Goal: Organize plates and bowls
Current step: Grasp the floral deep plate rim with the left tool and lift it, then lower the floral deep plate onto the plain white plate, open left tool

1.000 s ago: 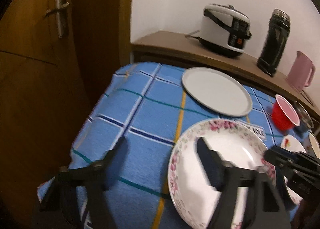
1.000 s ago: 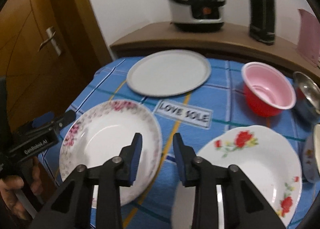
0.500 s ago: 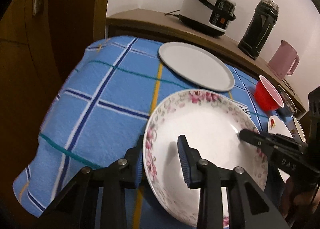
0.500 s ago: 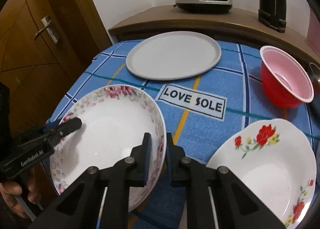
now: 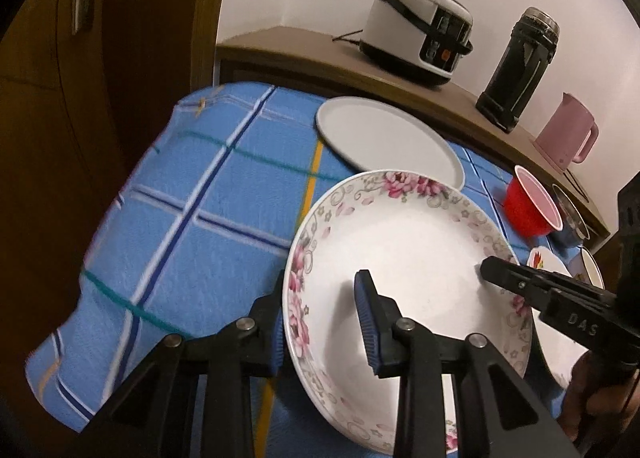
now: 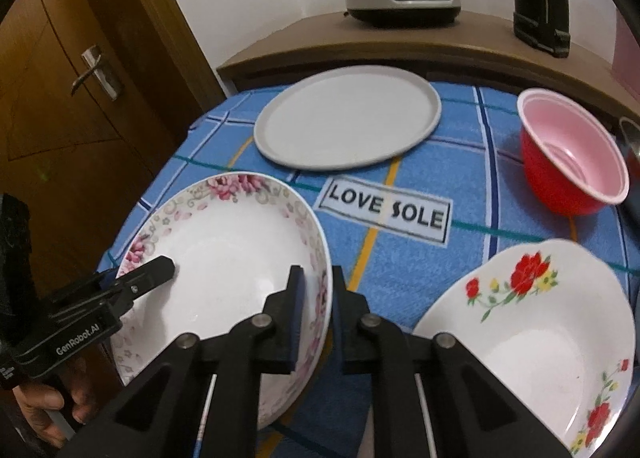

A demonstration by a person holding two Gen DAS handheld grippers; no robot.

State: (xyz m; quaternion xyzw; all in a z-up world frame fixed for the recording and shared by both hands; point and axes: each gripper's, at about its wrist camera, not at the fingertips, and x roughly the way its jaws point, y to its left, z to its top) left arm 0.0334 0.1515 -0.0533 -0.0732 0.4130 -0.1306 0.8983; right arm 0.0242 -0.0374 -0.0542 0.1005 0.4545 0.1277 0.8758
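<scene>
From the left wrist view, the left gripper (image 5: 324, 322) has its jaws straddling the near-left rim of the pink-flowered plate (image 5: 416, 254), one finger outside under the rim and one inside on the white well; they are closed on that rim. The plate sits tilted, its left side raised above the blue checked cloth of the bench (image 5: 192, 194). The right gripper (image 5: 490, 271) reaches in from the right, its tip on the plate's right rim. Beyond the plate lies a plain grey plate (image 5: 384, 138), partly overlapped in this view. A red bowl (image 5: 530, 208) with a pink inside stands to the right. On the wooden shelf (image 5: 304, 50) behind are a rice cooker (image 5: 416, 32), a black flask (image 5: 520, 66) and a pink jug (image 5: 566, 134).

From the right wrist view, the right gripper (image 6: 318, 310) clamps the flowered plate's (image 6: 224, 242) right rim between nearly closed jaws. The left gripper (image 6: 166, 266) holds the opposite rim. A red-flowered plate (image 6: 532, 322) lies just right, the grey plate (image 6: 348, 118) and red bowl (image 6: 572, 158) further back. A label reading LOVE SOLE (image 6: 386, 210) shows on the cloth.
</scene>
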